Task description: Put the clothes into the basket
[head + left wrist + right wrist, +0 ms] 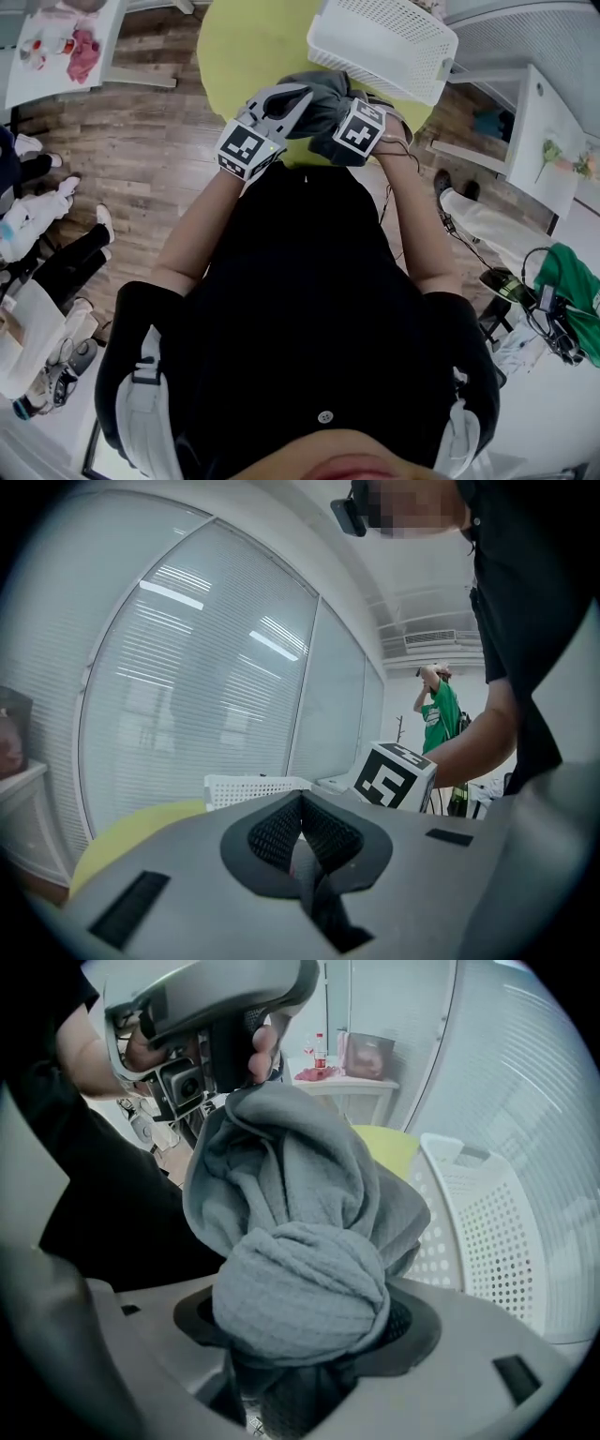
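Observation:
A grey garment point(323, 103) hangs bunched between both grippers, just above the near edge of a round yellow-green table point(253, 47). My left gripper point(295, 98) is shut on one end of it; in the left gripper view the pads point(281, 832) meet on a thin dark fold point(314, 892). My right gripper point(300, 1335) is shut on a thick wad of the same grey garment point(300, 1269), which fills its jaws and hides the pads. The white perforated basket point(384, 42) stands on the table just beyond the grippers, tilted; its wall point(487, 1232) is to the right of the cloth.
A wood floor surrounds the table. At the far left stand a white table point(66, 42) with pink items and people's legs point(47, 225). A white shelf point(544, 141), cables and a green garment point(572, 281) are on the right. Blinds point(206, 667) line the window.

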### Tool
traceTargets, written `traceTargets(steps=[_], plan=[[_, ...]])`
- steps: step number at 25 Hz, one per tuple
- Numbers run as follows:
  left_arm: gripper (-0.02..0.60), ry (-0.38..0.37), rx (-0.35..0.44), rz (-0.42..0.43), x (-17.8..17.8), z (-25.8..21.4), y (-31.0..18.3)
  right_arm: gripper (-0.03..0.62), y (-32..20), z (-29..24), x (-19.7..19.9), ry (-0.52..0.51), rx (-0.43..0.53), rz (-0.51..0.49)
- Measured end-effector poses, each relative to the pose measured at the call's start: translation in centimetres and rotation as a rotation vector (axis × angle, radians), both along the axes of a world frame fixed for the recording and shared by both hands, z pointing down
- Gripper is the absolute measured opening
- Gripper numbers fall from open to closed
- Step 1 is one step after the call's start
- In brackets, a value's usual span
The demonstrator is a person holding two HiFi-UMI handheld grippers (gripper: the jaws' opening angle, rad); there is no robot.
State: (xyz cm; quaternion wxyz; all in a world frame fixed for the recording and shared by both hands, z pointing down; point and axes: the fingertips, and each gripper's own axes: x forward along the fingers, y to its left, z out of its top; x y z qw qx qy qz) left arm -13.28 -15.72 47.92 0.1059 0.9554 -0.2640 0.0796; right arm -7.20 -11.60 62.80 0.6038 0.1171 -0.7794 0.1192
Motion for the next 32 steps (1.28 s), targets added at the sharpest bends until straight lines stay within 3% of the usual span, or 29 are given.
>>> traceTargets(steps=[9,15,32], plan=[[0.008,-0.004,0.062,0.058,1.6,-4.3,-0.4,0.364,-0.2,-5.2,-0.1,0.010,0.040,0.007],[0.008,0.006,0.059,0.069,2.7,-6.8,-1.4,0.364,-1.1,-8.1,1.3,0.016,0.063,0.016],[0.008,0.087,0.121,0.010,7.9,-14.1,-5.4,0.365,-7.9,-16.1,8.4,0.055,0.225,-0.024]])
